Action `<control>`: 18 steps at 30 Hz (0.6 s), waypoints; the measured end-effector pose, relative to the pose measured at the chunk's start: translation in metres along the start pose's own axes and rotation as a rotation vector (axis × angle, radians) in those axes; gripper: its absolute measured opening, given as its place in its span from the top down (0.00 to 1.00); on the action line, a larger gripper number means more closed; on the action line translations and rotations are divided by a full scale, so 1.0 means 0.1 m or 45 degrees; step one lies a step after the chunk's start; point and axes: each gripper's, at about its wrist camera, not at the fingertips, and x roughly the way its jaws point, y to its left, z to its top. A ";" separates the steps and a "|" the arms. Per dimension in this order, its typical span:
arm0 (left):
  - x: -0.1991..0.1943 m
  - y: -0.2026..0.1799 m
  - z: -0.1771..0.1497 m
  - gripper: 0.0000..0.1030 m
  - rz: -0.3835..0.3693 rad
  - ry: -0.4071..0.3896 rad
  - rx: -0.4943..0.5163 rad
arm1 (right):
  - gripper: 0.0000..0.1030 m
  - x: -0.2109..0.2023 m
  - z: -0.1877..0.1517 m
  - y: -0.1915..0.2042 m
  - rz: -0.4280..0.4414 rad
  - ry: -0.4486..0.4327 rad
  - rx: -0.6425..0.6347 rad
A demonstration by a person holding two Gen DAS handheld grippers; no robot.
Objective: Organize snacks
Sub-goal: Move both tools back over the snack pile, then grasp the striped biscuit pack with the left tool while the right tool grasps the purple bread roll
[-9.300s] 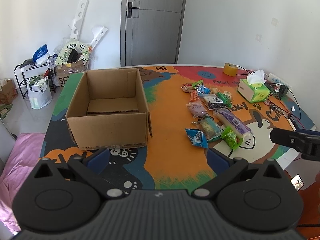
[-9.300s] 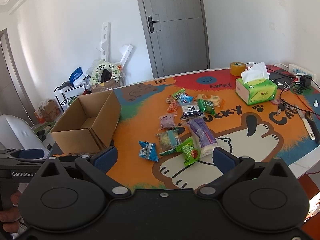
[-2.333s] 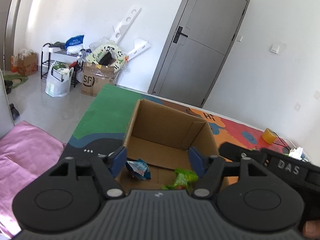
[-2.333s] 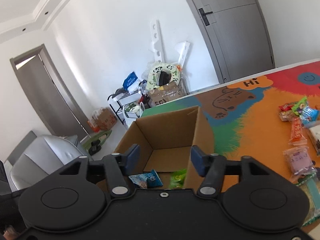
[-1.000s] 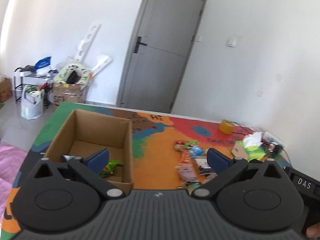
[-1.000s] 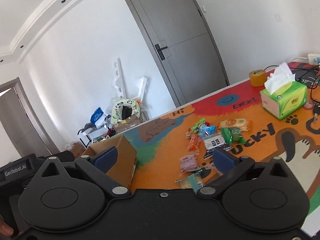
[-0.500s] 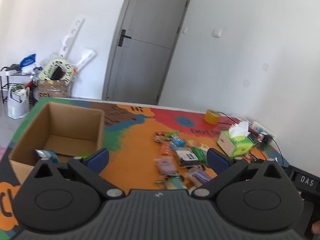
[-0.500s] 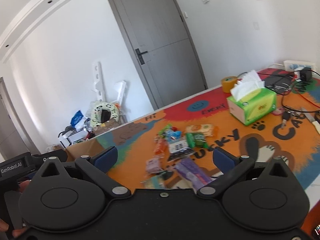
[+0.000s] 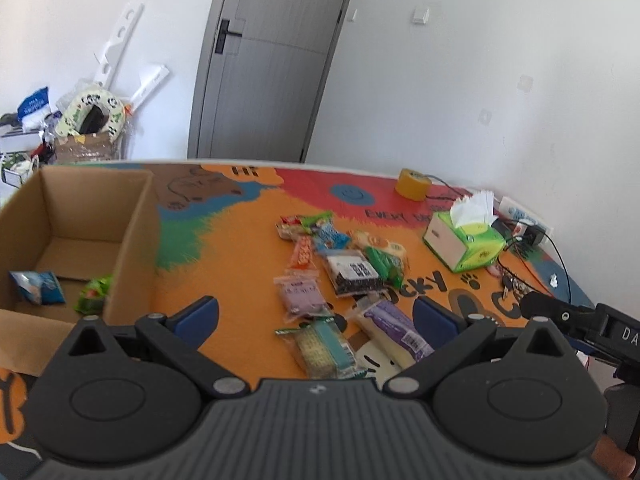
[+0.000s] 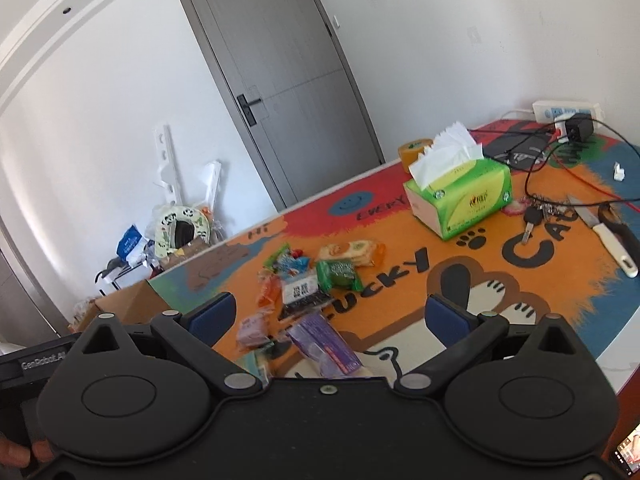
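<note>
A brown cardboard box [image 9: 132, 240] stands open at the table's left, holding a blue snack packet [image 9: 38, 286] and a green one [image 9: 94, 294]. Several loose snacks lie mid-table: a purple bar [image 9: 394, 330], a teal cracker pack [image 9: 322, 346], a lilac pouch [image 9: 298, 294], a black-and-white pack [image 9: 352, 272]. My left gripper [image 9: 316, 314] hangs open above the near snacks, holding nothing. My right gripper [image 10: 330, 316] is open too, above the purple bar [image 10: 324, 346] and black-and-white pack [image 10: 304, 294]. The box corner [image 10: 132, 302] shows at left.
A green tissue box [image 10: 460, 200], a roll of tape [image 9: 412, 184], keys [image 10: 536, 212], a knife [image 10: 604, 236], cables and a power strip [image 10: 568, 112] fill the table's right end. The table edge [image 10: 624, 376] runs close on the right. Clutter stands by the far wall.
Both grippers have swung right, away from the box and toward the loose snacks, and have come lower and closer to them. Both stay open and empty.
</note>
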 end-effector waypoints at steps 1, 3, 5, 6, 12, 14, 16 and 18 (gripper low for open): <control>0.04 -0.01 -0.01 0.01 0.001 0.011 -0.002 | 0.03 0.03 -0.01 -0.02 0.003 0.009 0.005; 0.12 -0.02 -0.03 0.02 -0.001 0.036 -0.009 | 0.05 0.08 -0.04 -0.05 -0.003 0.029 0.011; 0.20 -0.03 -0.05 0.02 0.000 0.047 -0.010 | 0.08 0.13 -0.07 -0.08 -0.005 0.044 0.014; 0.23 -0.04 -0.06 0.02 0.004 0.052 -0.007 | 0.08 0.16 -0.08 -0.09 -0.001 0.051 0.013; 0.47 -0.08 -0.18 0.05 0.006 0.114 0.002 | 0.15 0.37 -0.18 -0.14 -0.006 0.114 0.014; 0.54 -0.07 -0.21 0.06 0.011 0.138 0.000 | 0.15 0.45 -0.23 -0.14 0.002 0.143 0.016; 0.60 -0.06 -0.24 0.07 0.016 0.156 -0.003 | 0.17 0.54 -0.28 -0.15 -0.001 0.167 0.010; 0.66 -0.05 -0.26 0.08 0.022 0.168 -0.006 | 0.18 0.62 -0.32 -0.16 -0.003 0.191 0.010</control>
